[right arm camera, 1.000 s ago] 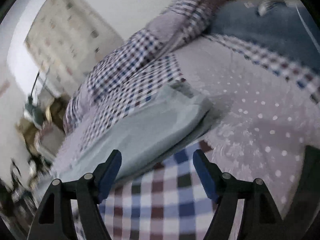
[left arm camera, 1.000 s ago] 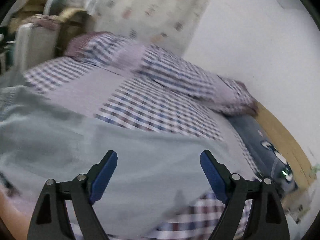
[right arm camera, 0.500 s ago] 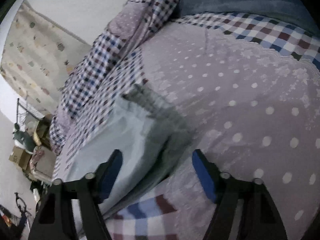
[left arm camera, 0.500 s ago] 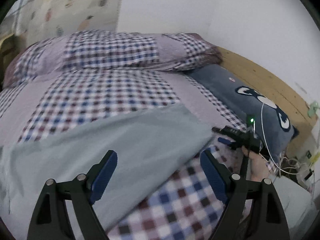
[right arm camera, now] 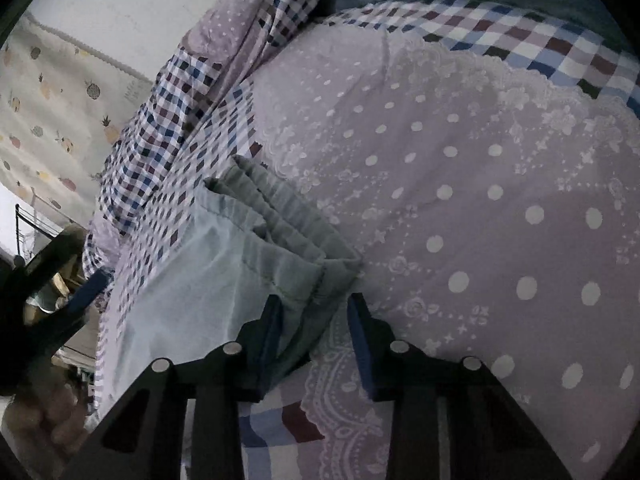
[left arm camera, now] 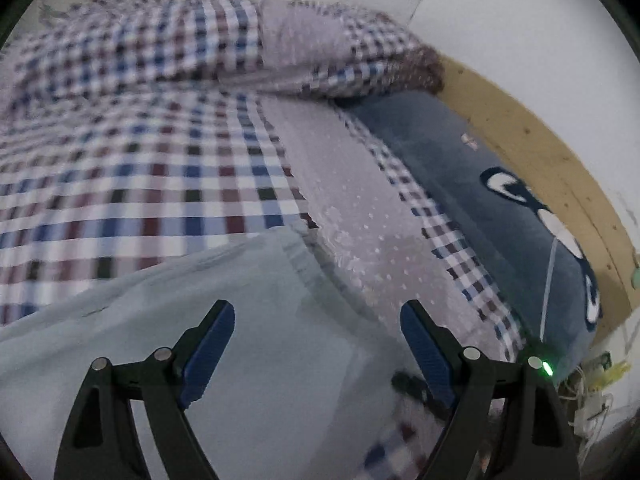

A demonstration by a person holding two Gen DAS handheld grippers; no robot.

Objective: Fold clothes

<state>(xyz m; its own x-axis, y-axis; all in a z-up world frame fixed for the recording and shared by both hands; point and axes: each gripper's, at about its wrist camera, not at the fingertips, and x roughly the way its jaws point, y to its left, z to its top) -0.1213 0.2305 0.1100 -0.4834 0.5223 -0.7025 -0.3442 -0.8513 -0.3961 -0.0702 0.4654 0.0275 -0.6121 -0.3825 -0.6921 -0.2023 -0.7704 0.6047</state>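
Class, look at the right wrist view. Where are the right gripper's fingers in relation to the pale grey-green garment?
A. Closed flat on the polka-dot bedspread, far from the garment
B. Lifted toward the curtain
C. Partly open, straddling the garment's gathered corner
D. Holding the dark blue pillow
C: the right gripper has a gap between its blue pads, with the corner of the garment lying between them.

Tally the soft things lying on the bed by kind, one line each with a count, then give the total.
Pale grey-green garment: 1
Checked pillow: 1
Dark blue cushion with a cartoon face: 1
Total: 3
The checked and dotted bedspread is the surface beneath, not counted.
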